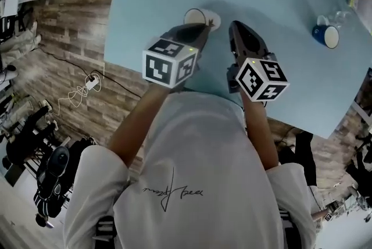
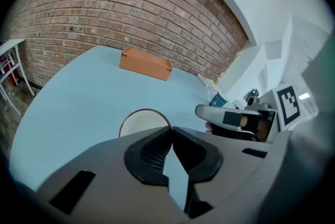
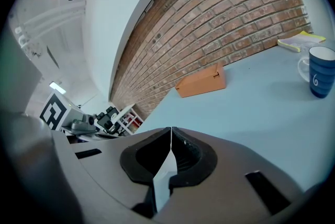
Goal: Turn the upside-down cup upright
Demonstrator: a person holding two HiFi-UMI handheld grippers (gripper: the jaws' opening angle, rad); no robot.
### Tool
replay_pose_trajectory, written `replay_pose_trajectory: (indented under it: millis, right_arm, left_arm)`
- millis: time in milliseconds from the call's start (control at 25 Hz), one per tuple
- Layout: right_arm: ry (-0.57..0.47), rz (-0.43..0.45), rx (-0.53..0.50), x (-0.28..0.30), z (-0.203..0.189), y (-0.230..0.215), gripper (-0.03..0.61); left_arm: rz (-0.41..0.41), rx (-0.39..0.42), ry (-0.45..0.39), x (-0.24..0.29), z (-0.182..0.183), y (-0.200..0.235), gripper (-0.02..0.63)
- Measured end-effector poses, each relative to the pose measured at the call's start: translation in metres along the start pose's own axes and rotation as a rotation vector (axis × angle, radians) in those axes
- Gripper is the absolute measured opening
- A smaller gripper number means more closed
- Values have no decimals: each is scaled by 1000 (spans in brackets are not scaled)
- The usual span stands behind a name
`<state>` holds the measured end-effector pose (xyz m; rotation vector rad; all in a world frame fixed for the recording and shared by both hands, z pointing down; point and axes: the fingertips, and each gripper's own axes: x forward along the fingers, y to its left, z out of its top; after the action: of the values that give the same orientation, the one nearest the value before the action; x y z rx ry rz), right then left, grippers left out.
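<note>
A white cup [image 1: 196, 15] with a dark rim stands on the light blue table [image 1: 279, 3], near its front left. In the left gripper view the cup [image 2: 144, 122] shows a round white face just past the jaw tips; I cannot tell whether that face is its mouth or its base. My left gripper [image 1: 204, 27] is right behind the cup, jaws shut with nothing between them [image 2: 171, 129]. My right gripper [image 1: 233, 25] hovers a little to the cup's right, also shut and empty [image 3: 170, 129].
A blue mug [image 1: 325, 35] and a clear glass [image 1: 340, 17] stand at the table's right. An orange box [image 2: 145, 63] lies at the far side by the brick wall. A yellow pad [image 3: 298, 40] rests near the right edge. A cable lies on the floor at the left [image 1: 81, 89].
</note>
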<state>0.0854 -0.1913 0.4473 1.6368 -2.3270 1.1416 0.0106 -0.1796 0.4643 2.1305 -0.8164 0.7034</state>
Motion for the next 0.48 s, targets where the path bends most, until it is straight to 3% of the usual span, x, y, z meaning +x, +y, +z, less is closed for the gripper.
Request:
replay_pose_trajectory:
  millis: [480]
  right_arm:
    - [10, -11, 14, -2, -1, -9, 21]
  left_arm:
    - [-20, 53, 22, 15, 5, -23, 25]
